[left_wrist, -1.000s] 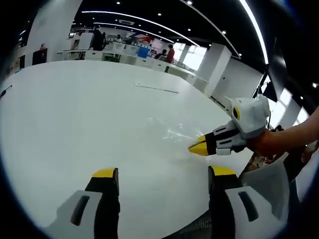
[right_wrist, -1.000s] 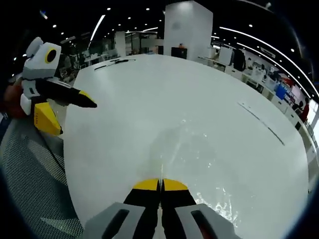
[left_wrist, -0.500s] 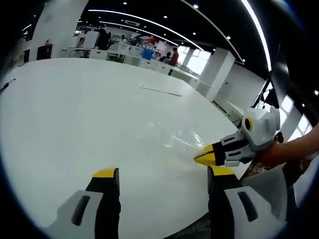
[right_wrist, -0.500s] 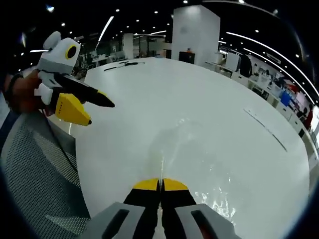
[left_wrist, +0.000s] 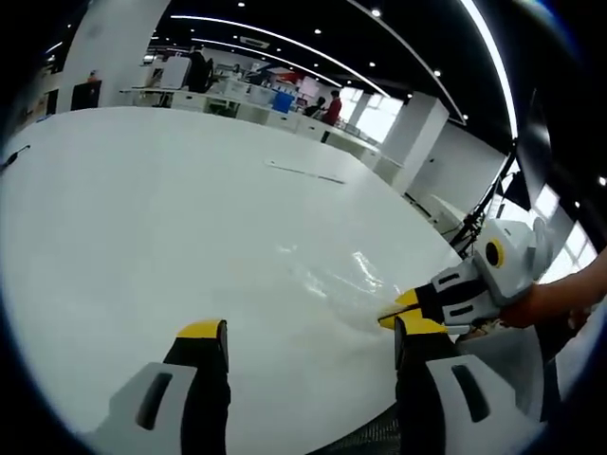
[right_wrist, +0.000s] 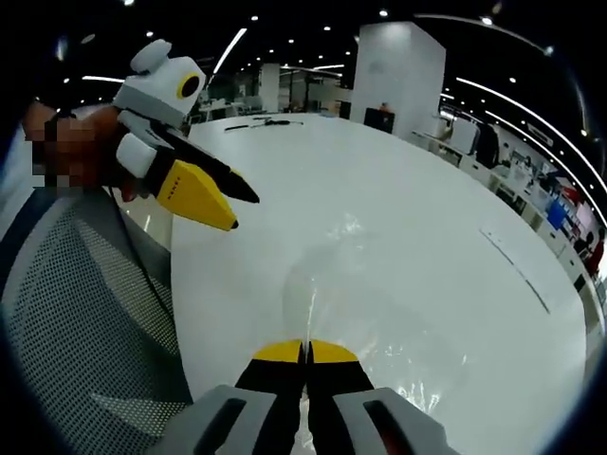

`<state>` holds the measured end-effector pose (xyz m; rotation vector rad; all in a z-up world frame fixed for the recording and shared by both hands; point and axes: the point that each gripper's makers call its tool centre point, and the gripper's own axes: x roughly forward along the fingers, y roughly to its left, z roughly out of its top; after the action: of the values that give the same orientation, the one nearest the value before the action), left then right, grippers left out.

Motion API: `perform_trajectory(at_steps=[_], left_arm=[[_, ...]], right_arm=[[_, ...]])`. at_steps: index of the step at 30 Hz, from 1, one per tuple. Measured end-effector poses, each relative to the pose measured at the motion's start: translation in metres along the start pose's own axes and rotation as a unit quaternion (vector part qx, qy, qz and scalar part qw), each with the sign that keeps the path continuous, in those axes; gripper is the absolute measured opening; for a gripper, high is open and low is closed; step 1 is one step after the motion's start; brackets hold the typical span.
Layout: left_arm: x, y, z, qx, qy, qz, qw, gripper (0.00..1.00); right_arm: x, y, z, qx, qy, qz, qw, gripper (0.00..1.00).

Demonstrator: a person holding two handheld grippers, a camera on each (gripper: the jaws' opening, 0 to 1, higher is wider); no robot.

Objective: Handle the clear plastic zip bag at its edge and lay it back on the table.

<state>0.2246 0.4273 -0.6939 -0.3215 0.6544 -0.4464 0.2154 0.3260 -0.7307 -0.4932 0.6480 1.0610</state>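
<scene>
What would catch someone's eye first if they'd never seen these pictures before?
First, the broad white table, with a clear plastic zip bag glinting on it. The right gripper is shut on the bag's near edge, its yellow-tipped jaws pressed together at the bottom of the right gripper view. The left gripper hangs open over the table's edge, upper left there.

The clear plastic zip bag (right_wrist: 365, 303) lies wrinkled and glossy on the white table (right_wrist: 427, 209), its near edge pinched.
</scene>
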Motion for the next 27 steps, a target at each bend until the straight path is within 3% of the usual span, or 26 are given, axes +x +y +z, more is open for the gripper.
perform_trajectory(at_steps=[10, 16, 21, 27], left_arm=[[0.005, 0.010, 0.004, -0.030, -0.008, 0.001, 0.9995, 0.69], [0.008, 0.011, 0.027, -0.065, -0.039, 0.002, 0.9971, 0.66], [0.016, 0.021, 0.034, -0.105, -0.048, -0.004, 0.9933, 0.60], [0.020, 0.017, 0.044, -0.120, -0.062, -0.010, 0.9908, 0.52]], right_arm=[[-0.006, 0.017, 0.006, -0.025, -0.008, 0.016, 0.9995, 0.00], [-0.005, 0.026, 0.008, -0.039, -0.013, 0.022, 0.9989, 0.00], [-0.004, 0.028, 0.011, -0.048, -0.019, 0.026, 0.9983, 0.00], [-0.006, 0.031, 0.016, -0.058, -0.024, 0.028, 0.9976, 0.00]])
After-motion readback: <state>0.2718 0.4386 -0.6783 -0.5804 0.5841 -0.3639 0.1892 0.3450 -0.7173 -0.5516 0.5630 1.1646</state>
